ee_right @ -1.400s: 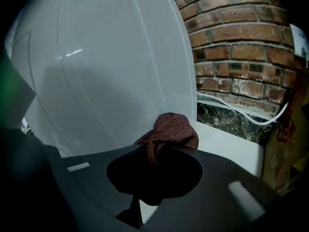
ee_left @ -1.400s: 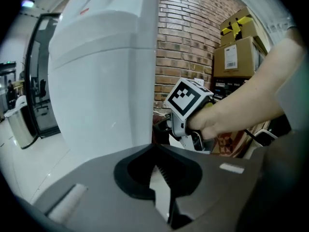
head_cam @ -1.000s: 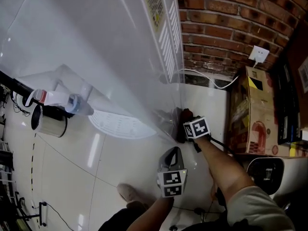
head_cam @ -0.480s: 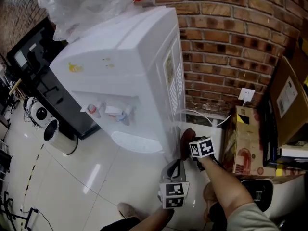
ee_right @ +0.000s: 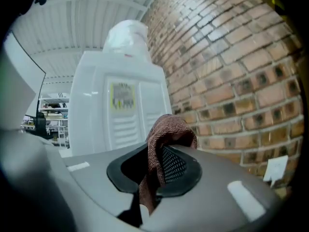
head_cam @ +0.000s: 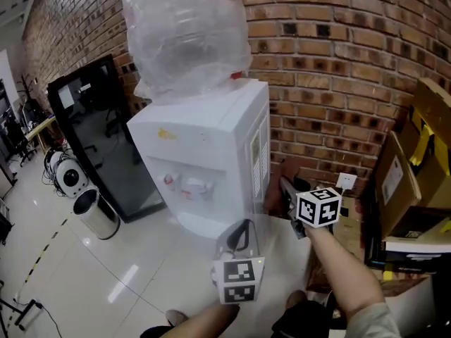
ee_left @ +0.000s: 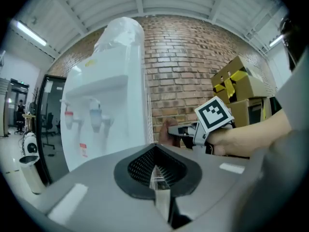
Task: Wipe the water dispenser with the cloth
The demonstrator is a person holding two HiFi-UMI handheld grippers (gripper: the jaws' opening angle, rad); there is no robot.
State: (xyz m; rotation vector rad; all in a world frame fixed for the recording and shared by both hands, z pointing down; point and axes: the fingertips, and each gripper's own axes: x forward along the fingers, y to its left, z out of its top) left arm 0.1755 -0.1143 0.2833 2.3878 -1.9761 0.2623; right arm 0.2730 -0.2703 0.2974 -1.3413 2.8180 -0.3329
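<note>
The white water dispenser (head_cam: 204,153) stands against the brick wall, with a plastic-wrapped bottle (head_cam: 183,34) on top. My right gripper (head_cam: 283,191) is level beside the dispenser's vented right side panel (ee_right: 120,112) and is shut on a brown cloth (ee_right: 166,129). The cloth (head_cam: 272,192) bunches over the jaw tips, close to that panel; I cannot tell whether it touches. My left gripper (head_cam: 239,236) sits lower, in front of the dispenser, with its jaws together and nothing between them (ee_left: 155,172). The two taps (ee_left: 82,115) show in the left gripper view.
A black glass-front cabinet (head_cam: 106,139) and a round bin (head_cam: 95,213) stand left of the dispenser. Cardboard boxes (head_cam: 405,174) are stacked at the right. A wall socket (head_cam: 345,182) is on the brick wall (head_cam: 338,69) behind my right gripper.
Both grippers have risen from near the floor to mid-height beside the dispenser. The head view has tilted up from its base to the whole unit. The cloth stays in the right gripper.
</note>
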